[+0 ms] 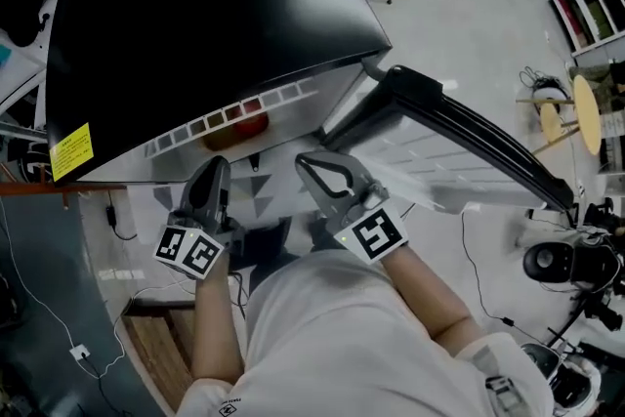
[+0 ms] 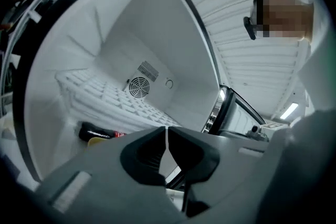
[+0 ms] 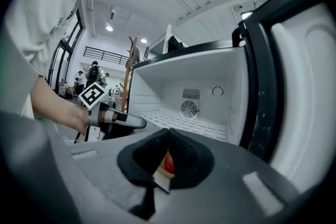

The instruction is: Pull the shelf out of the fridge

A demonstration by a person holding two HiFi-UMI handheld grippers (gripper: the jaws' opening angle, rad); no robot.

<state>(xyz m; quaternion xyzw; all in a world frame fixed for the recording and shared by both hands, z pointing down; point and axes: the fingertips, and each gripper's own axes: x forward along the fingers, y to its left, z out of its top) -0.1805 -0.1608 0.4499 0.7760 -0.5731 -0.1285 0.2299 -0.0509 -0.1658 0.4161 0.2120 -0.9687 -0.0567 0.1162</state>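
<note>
Poised level at the mouth of the open fridge (image 1: 195, 24), left gripper (image 1: 217, 163) and right gripper (image 1: 309, 161) both pressed together on nothing, seemingly lining up with the front edge of the white grid shelf (image 2: 113, 96), seated fully inside.

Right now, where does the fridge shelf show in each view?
Head view: the shelf is the white gridded strip just under the fridge's black top.
Left gripper view: left of centre, under the round fan.
Right gripper view: centre, below the fan.
Shared landmark: the open door, right of the shelf in all three.
</note>
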